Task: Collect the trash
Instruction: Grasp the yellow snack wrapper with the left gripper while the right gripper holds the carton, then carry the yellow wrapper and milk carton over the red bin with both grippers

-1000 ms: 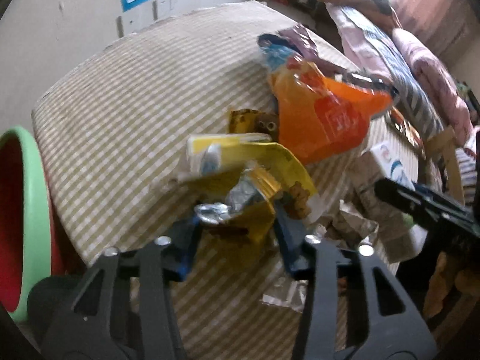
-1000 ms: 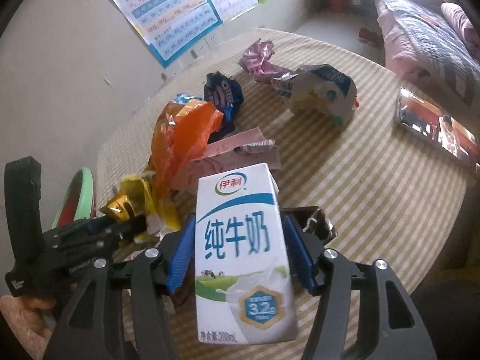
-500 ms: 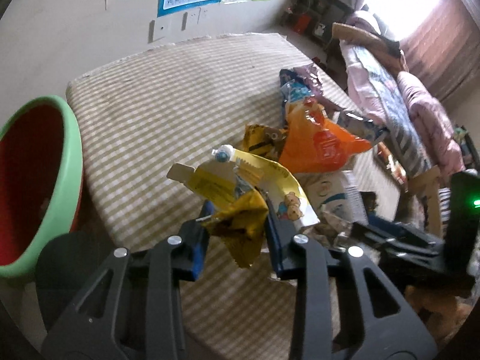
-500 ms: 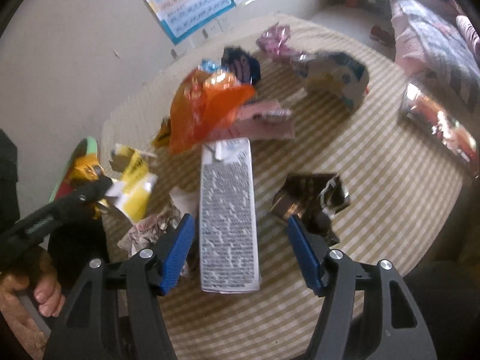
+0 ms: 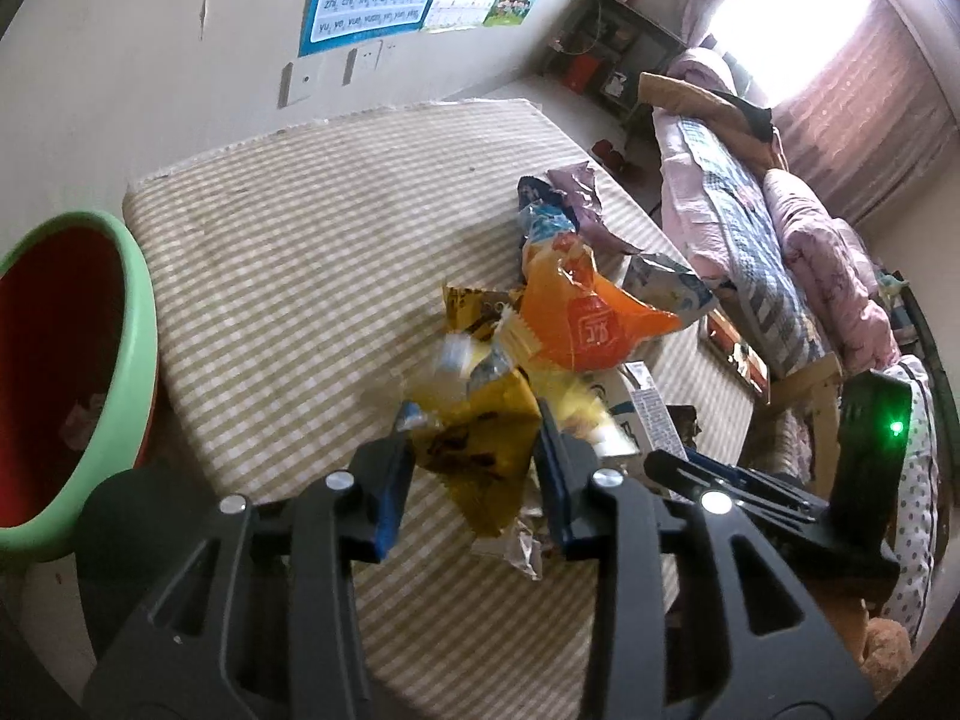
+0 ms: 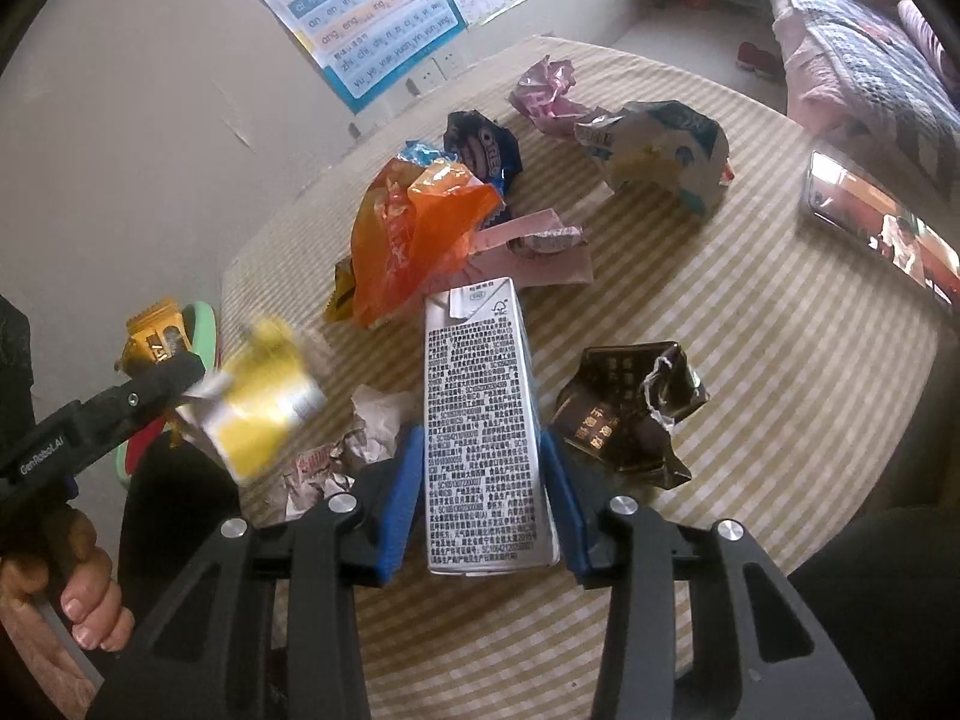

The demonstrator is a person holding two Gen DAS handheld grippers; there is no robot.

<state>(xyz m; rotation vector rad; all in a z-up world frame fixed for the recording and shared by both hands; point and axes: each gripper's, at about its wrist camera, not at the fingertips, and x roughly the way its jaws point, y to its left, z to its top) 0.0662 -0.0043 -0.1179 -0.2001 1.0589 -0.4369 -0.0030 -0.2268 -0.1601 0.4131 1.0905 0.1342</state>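
Clearly "OREO" marks the dark wrapper (image 6: 482,150); the milk carton (image 6: 480,438) print seems Chinese.

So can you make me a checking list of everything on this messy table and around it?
Surface: round table under a striped cloth.
Job's things: milk carton lying flat; yellow wrappers; green-rimmed red bin beside the table.
Clutter: orange bag, Oreo wrapper, brown foil bag, crumpled paper.
Grippers: left gripper jaws shut on the yellow wrappers; right gripper jaws closing around the carton.
Cables: nothing seen.
Surroundings: pinyin posters, bed.
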